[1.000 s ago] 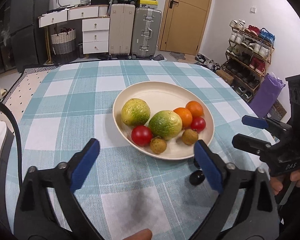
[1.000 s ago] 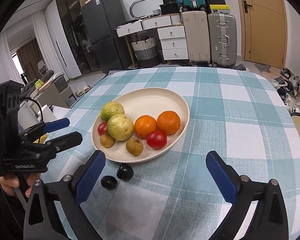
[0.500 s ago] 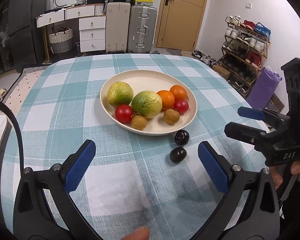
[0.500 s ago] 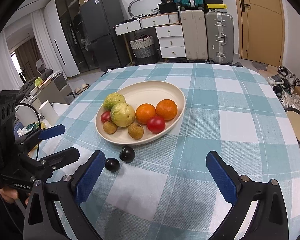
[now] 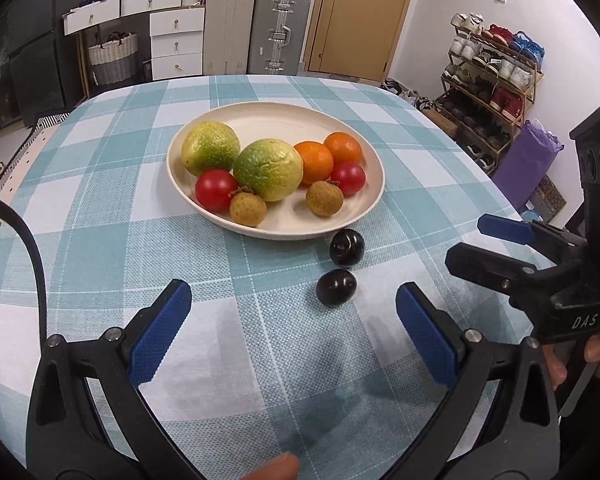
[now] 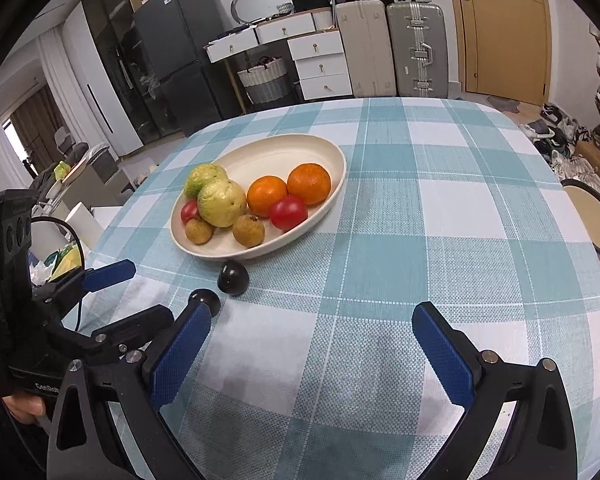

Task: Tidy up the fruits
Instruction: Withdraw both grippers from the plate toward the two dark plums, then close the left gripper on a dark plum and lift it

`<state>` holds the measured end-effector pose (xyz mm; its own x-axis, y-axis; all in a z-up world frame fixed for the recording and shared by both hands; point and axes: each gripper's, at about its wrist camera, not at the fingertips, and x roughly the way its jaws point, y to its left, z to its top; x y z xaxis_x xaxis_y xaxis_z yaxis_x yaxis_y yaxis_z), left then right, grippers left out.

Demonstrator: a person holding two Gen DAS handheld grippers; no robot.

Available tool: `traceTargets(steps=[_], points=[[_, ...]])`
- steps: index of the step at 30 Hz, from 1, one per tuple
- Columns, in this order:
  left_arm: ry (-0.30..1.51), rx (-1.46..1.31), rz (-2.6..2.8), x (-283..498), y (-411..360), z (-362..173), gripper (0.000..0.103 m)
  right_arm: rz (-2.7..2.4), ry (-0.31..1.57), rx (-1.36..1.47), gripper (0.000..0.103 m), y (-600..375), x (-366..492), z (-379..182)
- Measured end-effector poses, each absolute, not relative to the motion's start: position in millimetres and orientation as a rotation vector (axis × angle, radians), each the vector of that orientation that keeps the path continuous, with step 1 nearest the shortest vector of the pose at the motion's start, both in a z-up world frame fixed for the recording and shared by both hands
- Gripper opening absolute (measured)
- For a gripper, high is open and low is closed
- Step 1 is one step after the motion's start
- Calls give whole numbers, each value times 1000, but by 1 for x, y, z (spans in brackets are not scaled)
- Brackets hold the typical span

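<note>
Two glossy dark plums point(image 5: 342, 268) lie on the checked cloth point(image 5: 100, 208) just beside the plate point(image 5: 374, 196), which holds green, orange, red and brown fruits. Left gripper point(image 5: 292, 330) and right gripper point(image 6: 310, 350) both gape wide, empty, above the cloth. Only the left view shows both plums whole; the right's finger point(image 6: 180, 354) half hides the nearer one.

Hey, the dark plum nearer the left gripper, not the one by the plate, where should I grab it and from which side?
Grip the nearer dark plum across its round middle, probably coming from above with the open left gripper. It is smooth and small, lying loose on the tablecloth, with the other plum just behind.
</note>
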<state>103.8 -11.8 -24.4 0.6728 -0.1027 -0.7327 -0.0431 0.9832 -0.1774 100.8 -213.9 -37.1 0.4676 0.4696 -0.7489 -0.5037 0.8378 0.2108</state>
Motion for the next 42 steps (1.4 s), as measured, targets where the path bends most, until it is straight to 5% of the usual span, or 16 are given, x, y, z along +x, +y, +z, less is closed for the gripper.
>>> traceTargets(steps=[14,33,42], points=[[858,-175,-55,117,-18,-39,98,594,944,8,103,-218,114,-45],[897,-128,-199,124,-35,-45,39,571,975,-7,103,-210,121,-53],[896,-170,-209,124,-30,-46,26,570,996,-15,103,-207,121,-57]])
